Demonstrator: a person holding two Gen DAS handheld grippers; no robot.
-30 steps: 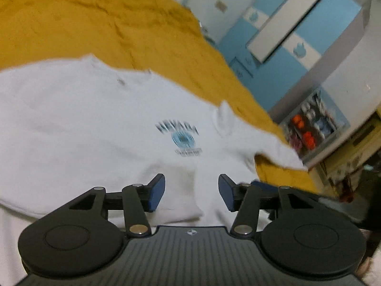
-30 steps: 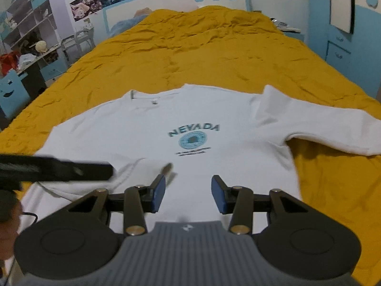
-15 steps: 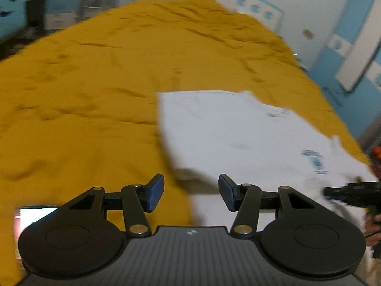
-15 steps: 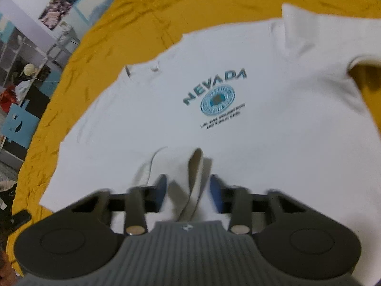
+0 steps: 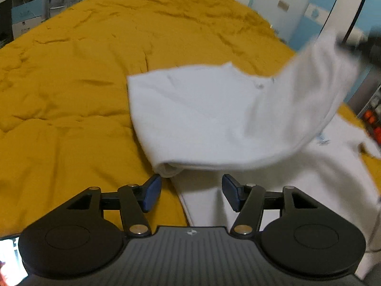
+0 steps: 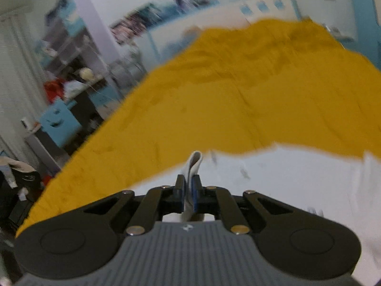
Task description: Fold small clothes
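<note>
A white sweatshirt (image 5: 202,109) lies on the yellow bedspread (image 5: 71,83). One sleeve rises off it toward the upper right, where the right gripper (image 5: 357,45) shows as a dark blur. In the right wrist view my right gripper (image 6: 188,188) is shut on that sleeve's cuff (image 6: 194,162), which sticks up between the blue pads, with the sweatshirt's body (image 6: 297,178) below. My left gripper (image 5: 191,190) hovers over the shirt's near left edge. Its jaws are opening, with only the cloth lying beneath the gap and nothing pressed between the pads.
The bedspread (image 6: 238,95) stretches far to the left and back. Shelves and a cluttered desk (image 6: 71,83) stand left of the bed, blue cabinets (image 5: 319,12) to the right. A lit screen (image 5: 9,257) shows at the left wrist view's lower left corner.
The right gripper shut on the sleeve cuff and lifted it off the shirt. The left gripper swung from above the chest print to the shirt's left edge, and its jaws widened a little.
</note>
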